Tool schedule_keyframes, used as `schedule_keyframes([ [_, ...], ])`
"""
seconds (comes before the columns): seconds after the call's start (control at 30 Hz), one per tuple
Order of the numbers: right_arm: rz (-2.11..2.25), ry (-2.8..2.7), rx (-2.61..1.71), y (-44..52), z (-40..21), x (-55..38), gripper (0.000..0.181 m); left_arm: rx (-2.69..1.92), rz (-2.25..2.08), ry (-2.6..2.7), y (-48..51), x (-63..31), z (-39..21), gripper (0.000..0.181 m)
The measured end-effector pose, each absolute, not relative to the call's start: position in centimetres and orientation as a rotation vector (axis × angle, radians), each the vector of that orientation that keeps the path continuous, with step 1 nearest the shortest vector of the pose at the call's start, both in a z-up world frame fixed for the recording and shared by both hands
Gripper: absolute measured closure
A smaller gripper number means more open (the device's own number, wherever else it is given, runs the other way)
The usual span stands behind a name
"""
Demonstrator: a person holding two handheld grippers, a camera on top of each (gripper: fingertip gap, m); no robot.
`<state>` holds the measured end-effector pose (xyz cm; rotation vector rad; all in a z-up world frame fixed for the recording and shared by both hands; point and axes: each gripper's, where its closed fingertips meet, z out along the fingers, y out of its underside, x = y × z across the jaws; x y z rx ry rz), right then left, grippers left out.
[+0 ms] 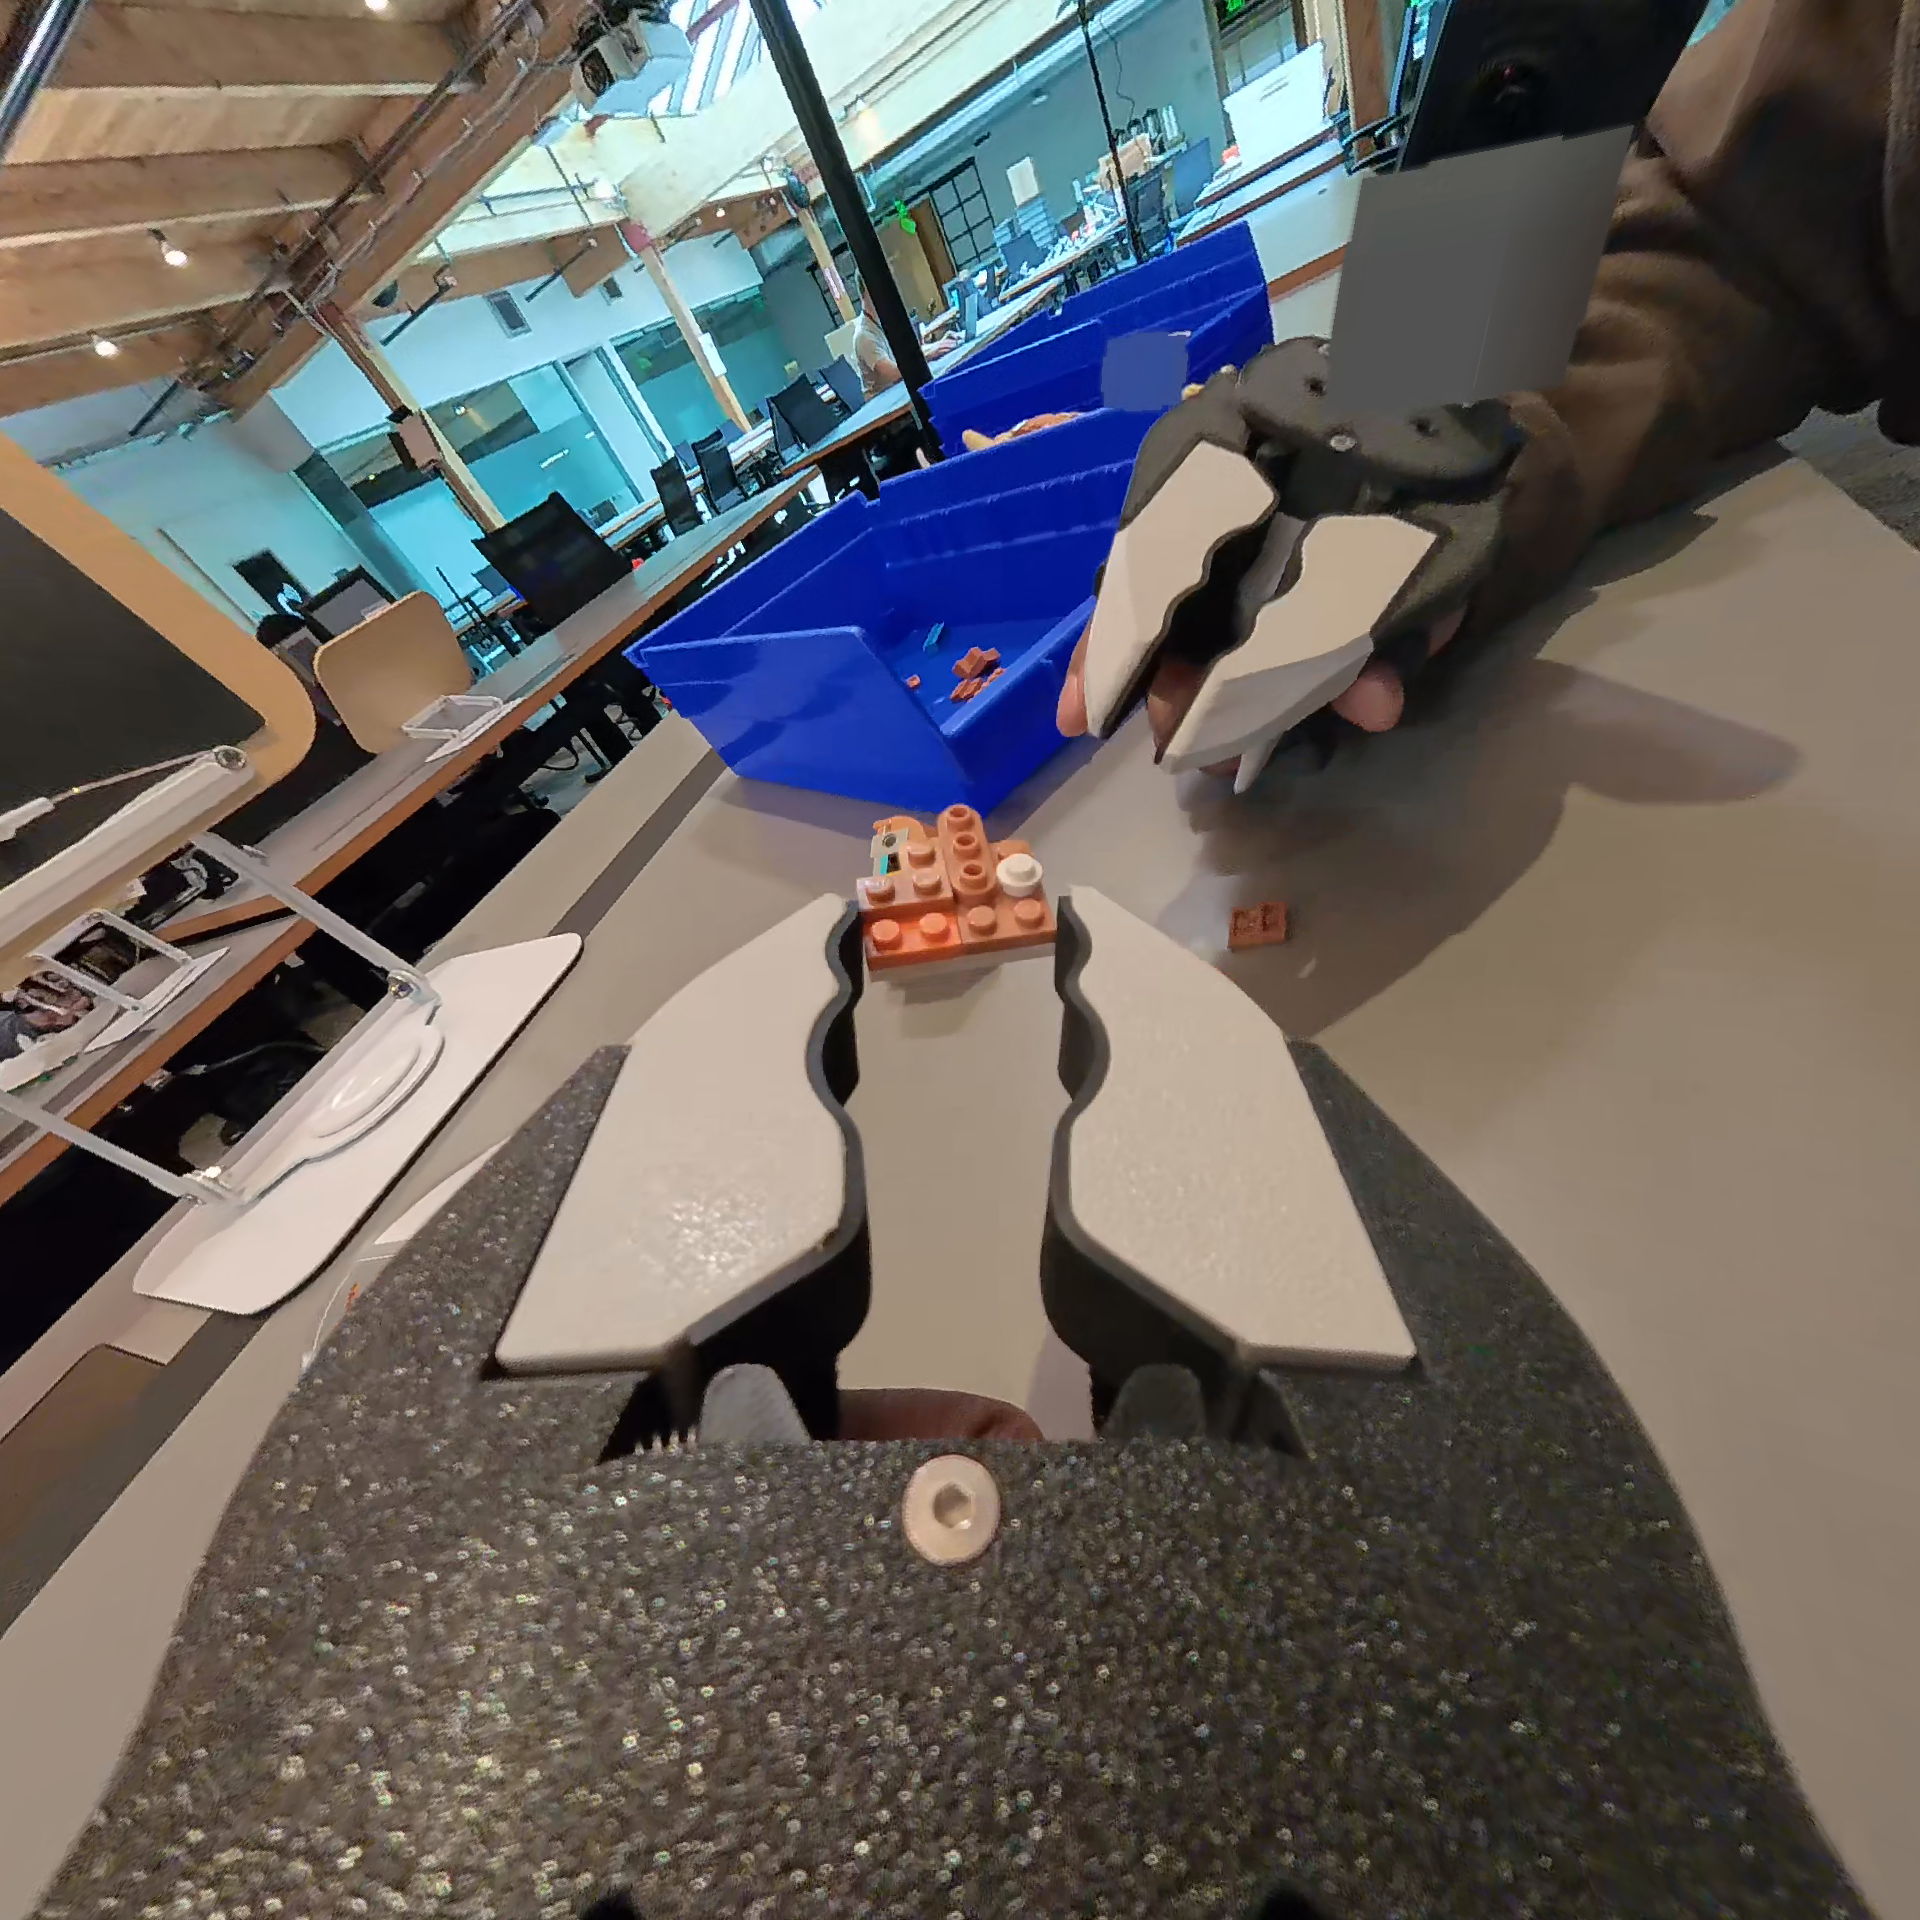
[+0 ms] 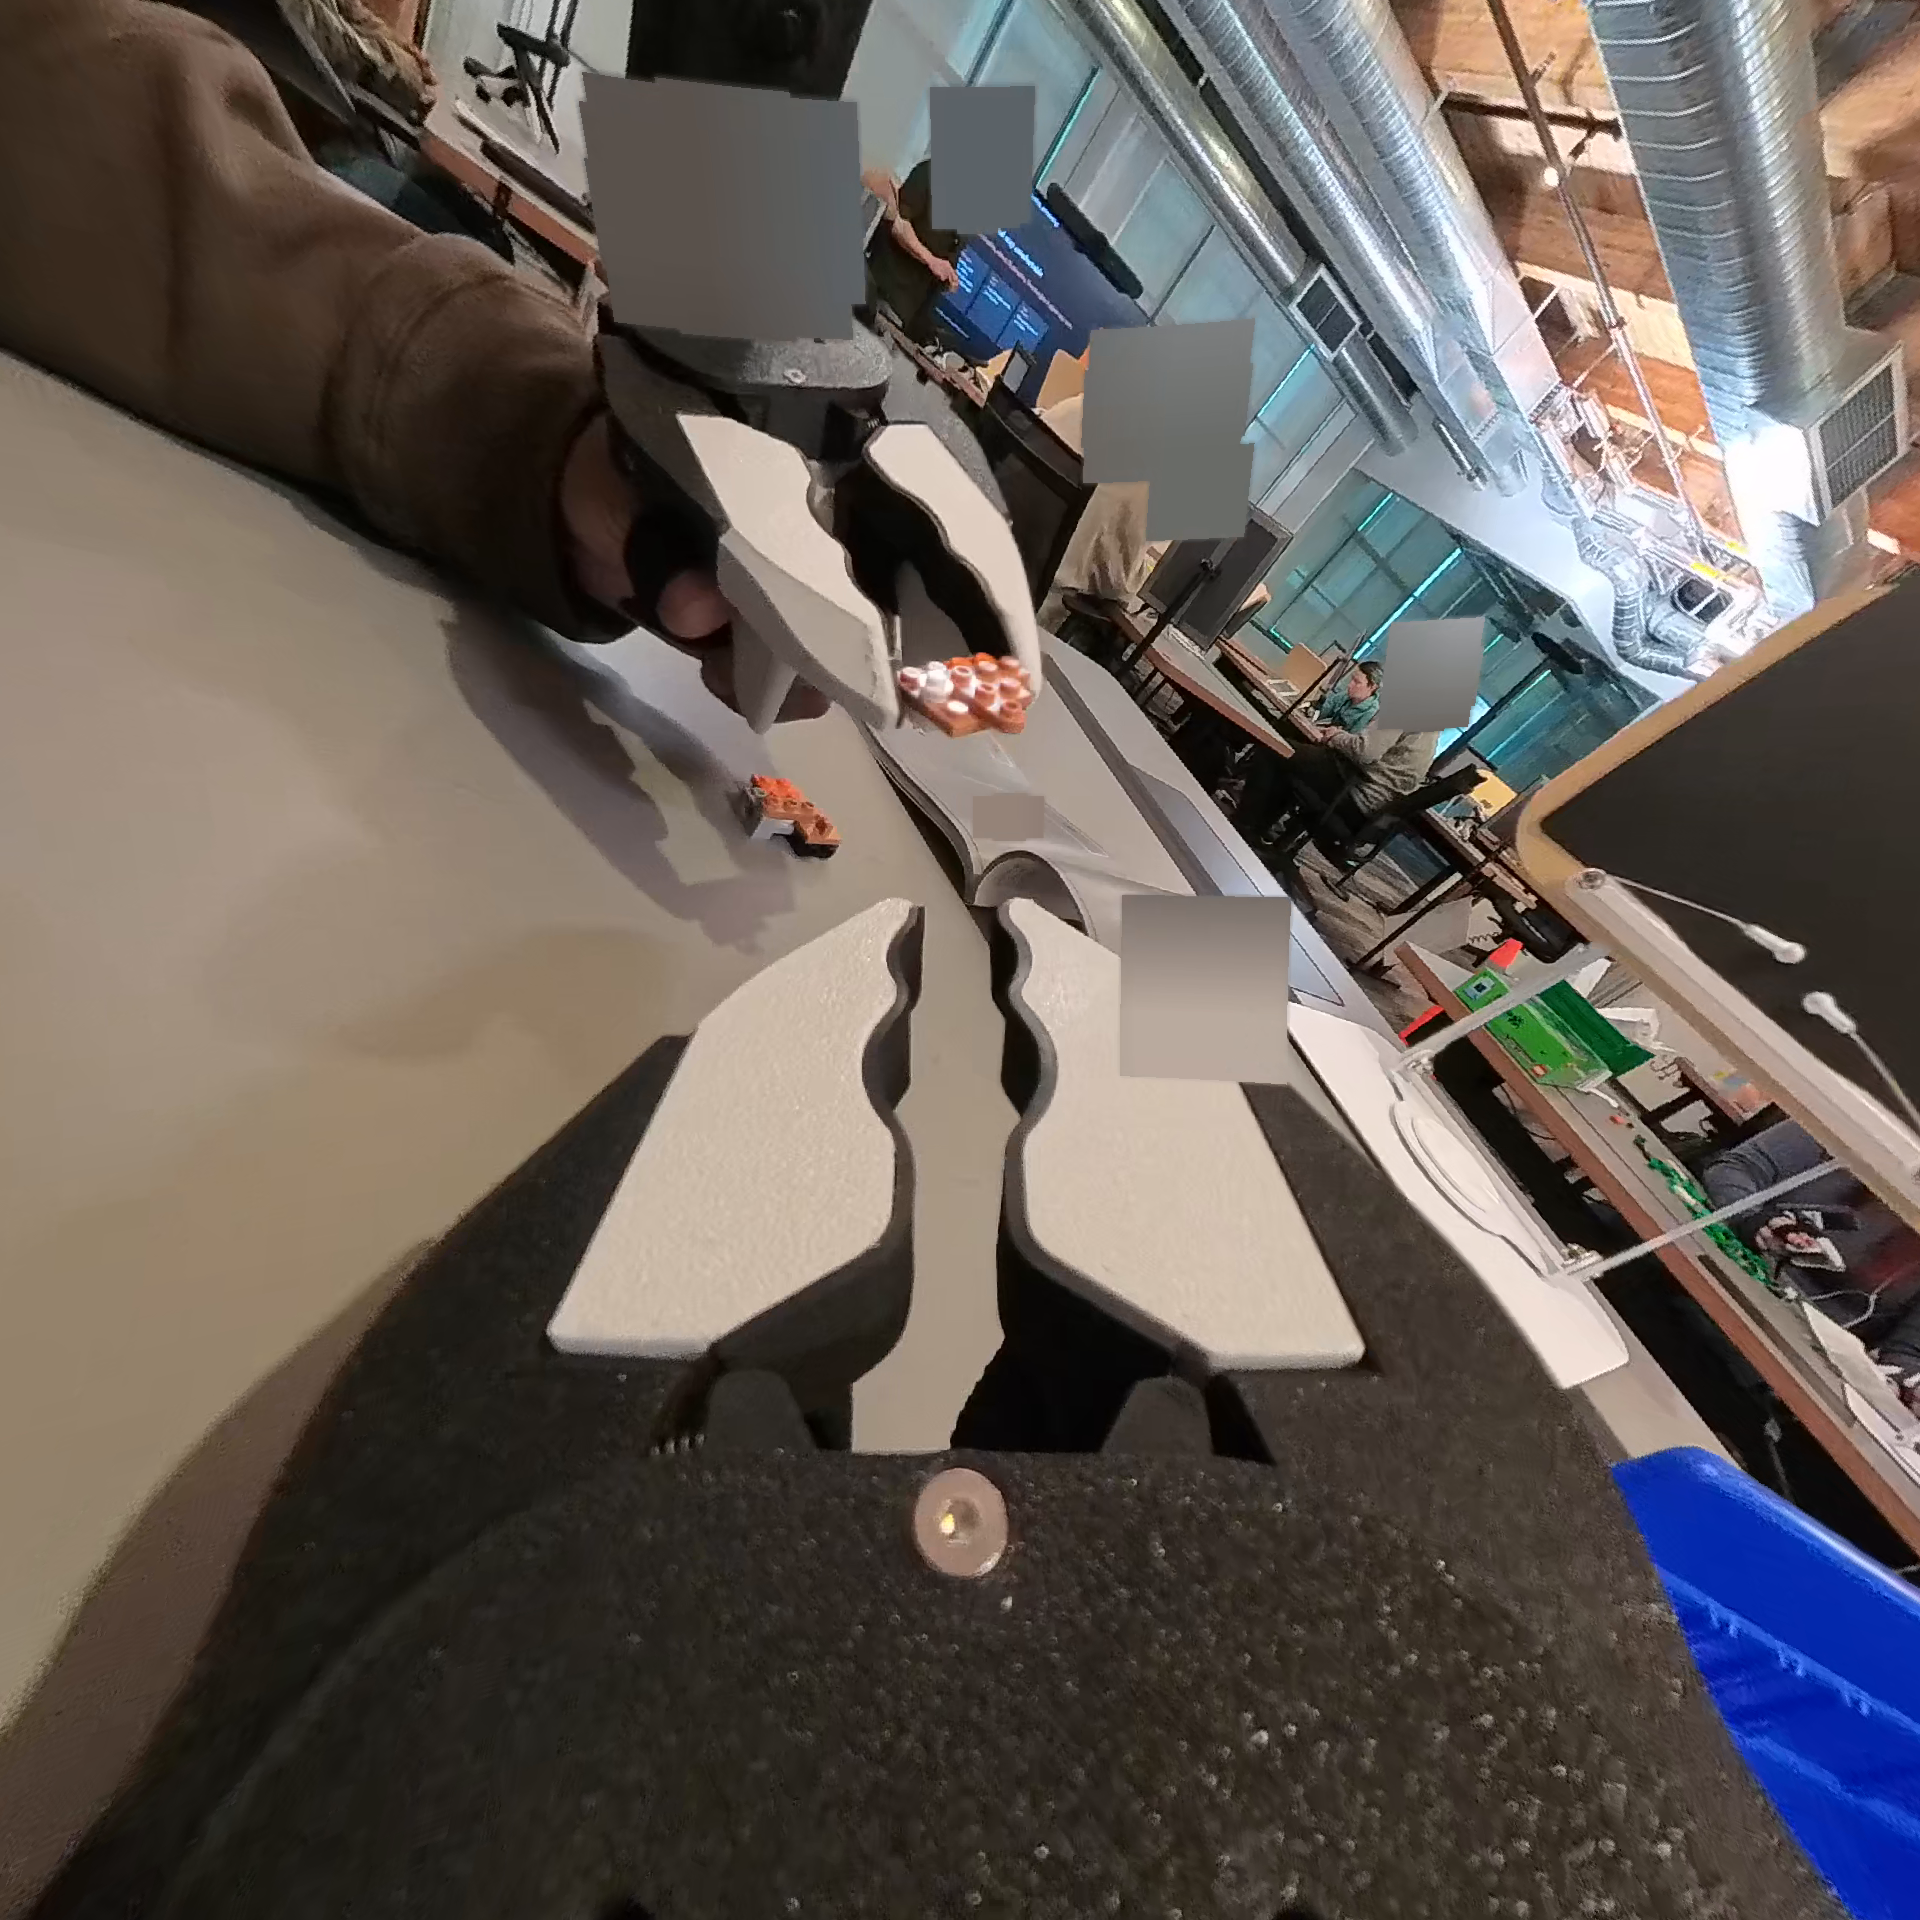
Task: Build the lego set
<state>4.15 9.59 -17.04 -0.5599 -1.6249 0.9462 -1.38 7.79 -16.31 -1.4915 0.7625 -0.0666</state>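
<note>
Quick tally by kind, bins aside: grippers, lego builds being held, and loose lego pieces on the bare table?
Grippers: 2, the left gripper and the right gripper
Held lego build: 1, between the left fingers
Loose brown piece on the table: 1
Total: 4

Small brown pieces point(image 1: 971, 670) inside the blue bin point(image 1: 831, 717) are too small to identify.
</note>
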Motion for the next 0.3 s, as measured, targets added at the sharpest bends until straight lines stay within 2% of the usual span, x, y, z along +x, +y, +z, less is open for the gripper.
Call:
schedule_keyframes([
  [0.3,0.877,-1.633,-0.522,9.45,-17.32,4.05,0.169,-1.485,-0.061,0.774,7.71,-0.98,-16.23,0.146],
])
